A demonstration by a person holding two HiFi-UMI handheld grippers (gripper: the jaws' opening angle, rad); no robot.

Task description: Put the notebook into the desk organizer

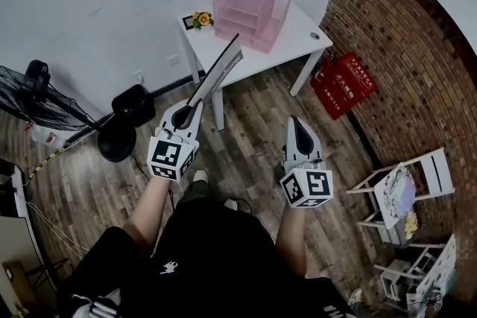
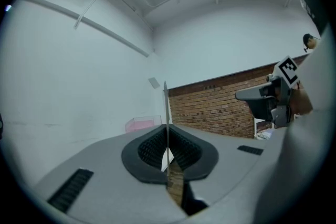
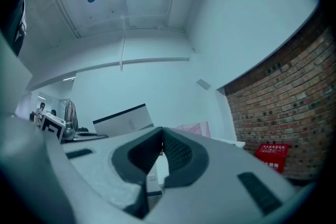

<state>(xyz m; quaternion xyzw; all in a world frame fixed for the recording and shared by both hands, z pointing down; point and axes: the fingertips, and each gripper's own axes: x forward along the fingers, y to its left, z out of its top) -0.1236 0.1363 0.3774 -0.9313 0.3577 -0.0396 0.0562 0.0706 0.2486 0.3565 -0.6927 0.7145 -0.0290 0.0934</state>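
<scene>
A thin white notebook [image 1: 218, 73] with a dark edge sticks out of my left gripper [image 1: 188, 110], which is shut on its lower end. It slants up toward the white table [image 1: 302, 32]. In the left gripper view the notebook [image 2: 166, 107] shows edge-on between the pads of the left gripper [image 2: 167, 134]. The pink desk organizer [image 1: 251, 10] stands on the table, apart from the notebook's tip. The organizer [image 2: 142, 124] is small and far in that view. My right gripper [image 1: 297, 121] hangs shut and empty over the wood floor. From the right gripper [image 3: 161, 135] I see the notebook [image 3: 124, 120] and organizer [image 3: 192, 129].
A small flower pot [image 1: 200, 18] sits at the table's left corner. A red box [image 1: 343, 84] leans on the brick wall. A black fan [image 1: 33, 97], a black bin [image 1: 135, 103] and a round black base [image 1: 117, 144] stand at the left. White chairs [image 1: 402, 194] are at the right.
</scene>
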